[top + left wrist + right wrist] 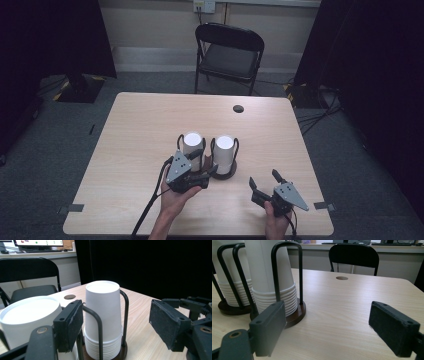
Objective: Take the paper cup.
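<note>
Left gripper, held in the person's left hand, sits at the near side of the two cup holders on the table; its jaws stand apart and clamp nothing. In the left gripper view the right-hand stack of paper cups rises between the two black jaws without either pad pressing on it, and one black wire loop of its holder crosses just in front of the stack. The other stack of cups stands beside and partly behind the jaw at the left of that view. Both stacks are inverted, bottoms up, each seated upright on a dark round base and fenced by wire loops; the two holders stand just beside each other near the middle of the table. Right gripper, held in the right hand, rests low near the front right edge of the table, well apart from the holders, jaws spread wide and empty. In the right gripper view, bare wood lies between its jaws, and the nearer holder's base lies just beyond the jaw at the left of that view. A round cable hole marks the far side of the table, and a black folding chair stands behind it.
</note>
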`<state>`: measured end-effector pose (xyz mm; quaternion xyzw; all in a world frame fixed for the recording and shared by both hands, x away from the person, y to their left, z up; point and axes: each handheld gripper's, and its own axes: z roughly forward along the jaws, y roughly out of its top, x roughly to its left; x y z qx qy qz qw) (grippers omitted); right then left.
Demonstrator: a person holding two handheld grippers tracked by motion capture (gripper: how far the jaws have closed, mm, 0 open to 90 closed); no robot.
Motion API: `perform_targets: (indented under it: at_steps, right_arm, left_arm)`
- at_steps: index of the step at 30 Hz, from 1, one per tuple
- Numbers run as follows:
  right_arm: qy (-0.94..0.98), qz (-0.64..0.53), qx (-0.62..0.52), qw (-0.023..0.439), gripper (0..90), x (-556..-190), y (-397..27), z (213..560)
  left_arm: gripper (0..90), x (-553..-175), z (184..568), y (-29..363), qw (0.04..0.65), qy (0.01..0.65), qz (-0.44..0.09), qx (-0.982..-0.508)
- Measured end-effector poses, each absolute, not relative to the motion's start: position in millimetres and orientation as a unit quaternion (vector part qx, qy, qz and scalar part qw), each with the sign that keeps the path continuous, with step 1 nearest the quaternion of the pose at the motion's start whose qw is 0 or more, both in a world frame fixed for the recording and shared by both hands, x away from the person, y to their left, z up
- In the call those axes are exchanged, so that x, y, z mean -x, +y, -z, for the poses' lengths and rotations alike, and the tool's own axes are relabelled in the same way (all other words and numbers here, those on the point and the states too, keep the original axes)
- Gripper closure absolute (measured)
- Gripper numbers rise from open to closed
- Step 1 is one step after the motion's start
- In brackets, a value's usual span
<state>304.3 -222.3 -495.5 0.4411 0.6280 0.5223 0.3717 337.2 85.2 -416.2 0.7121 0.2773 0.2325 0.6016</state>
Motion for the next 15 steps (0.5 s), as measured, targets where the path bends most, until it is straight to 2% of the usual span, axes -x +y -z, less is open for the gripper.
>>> perform_targets:
  at_steps: [15]
  right_arm:
    - [0.628,-0.522,-0.442,0.372,13.9,-304,-222,496]
  left_arm:
    - [28.3,-361,405,75,0.599,0.269,-0.213,-0.723]
